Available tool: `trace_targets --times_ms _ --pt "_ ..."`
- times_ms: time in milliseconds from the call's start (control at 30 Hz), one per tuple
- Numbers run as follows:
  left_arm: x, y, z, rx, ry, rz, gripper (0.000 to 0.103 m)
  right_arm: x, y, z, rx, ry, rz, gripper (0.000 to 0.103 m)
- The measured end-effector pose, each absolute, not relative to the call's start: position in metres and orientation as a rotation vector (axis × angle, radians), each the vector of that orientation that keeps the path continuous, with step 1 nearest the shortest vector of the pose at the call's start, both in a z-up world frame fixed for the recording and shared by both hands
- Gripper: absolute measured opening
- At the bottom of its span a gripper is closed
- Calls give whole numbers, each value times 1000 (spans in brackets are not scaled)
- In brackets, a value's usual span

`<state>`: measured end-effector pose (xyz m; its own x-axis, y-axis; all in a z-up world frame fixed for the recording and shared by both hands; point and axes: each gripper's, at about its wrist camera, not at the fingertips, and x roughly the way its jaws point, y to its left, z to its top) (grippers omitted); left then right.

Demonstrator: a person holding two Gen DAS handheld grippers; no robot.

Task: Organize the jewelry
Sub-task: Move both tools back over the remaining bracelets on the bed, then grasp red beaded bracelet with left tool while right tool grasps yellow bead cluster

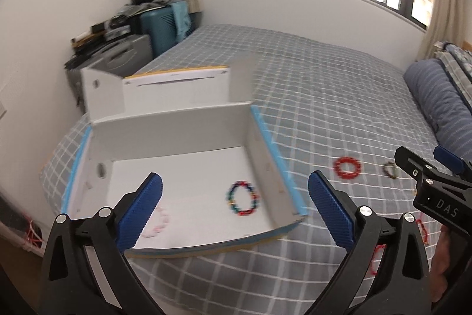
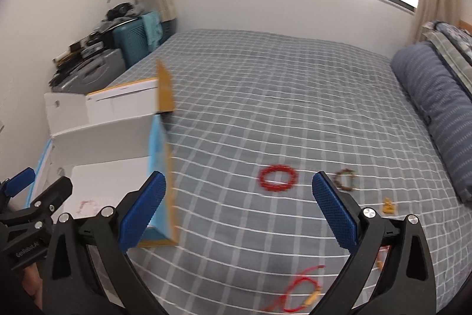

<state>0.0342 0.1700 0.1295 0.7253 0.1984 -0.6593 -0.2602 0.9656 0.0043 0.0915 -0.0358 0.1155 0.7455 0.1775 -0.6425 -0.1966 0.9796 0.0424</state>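
The left gripper is wide open with nothing between its blue pads. It hangs over the near side of the white box. The right gripper is wide open too, and it holds nothing. It points down at the checked bed cover.

The next thing to pick up looks like the red bead bracelet. It lies flat on the cover, to the right of the box, right in front of the right gripper. To grab it well, come down over one side of the ring, so that one pad goes inside the ring and one outside. Then close slowly on the beads. Do not pinch the cover with them, because the cloth is soft and can bunch up.

A small brown bracelet sits just beside the red one, so keep the pad away from it. A red cord lies closer in, below the gripper, and a little yellow charm lies off to the right.

Inside the box a bracelet of many colours and a pale pink one already lie on the floor. Drop the red one in a bare spot so they do not tangle.
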Motion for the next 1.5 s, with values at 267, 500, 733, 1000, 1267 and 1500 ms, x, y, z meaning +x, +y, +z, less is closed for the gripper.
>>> trace_targets --times_ms 267,500,733,1000,1267,1500 --pt "84 93 107 -44 763 145 97 124 -128 91 12 774 114 96" --pt "144 34 65 -15 819 72 97 164 -204 43 51 852 14 96" --pt "203 5 16 6 881 38 97 191 -254 -12 64 920 -36 95" --pt "252 -7 -32 28 938 34 97 212 -281 -50 77 980 -69 95" --pt "274 0 -61 23 985 71 97 220 -306 -79 135 1052 -99 87" --pt "284 3 -74 21 1000 87 96 226 -311 -91 163 1100 -96 60"
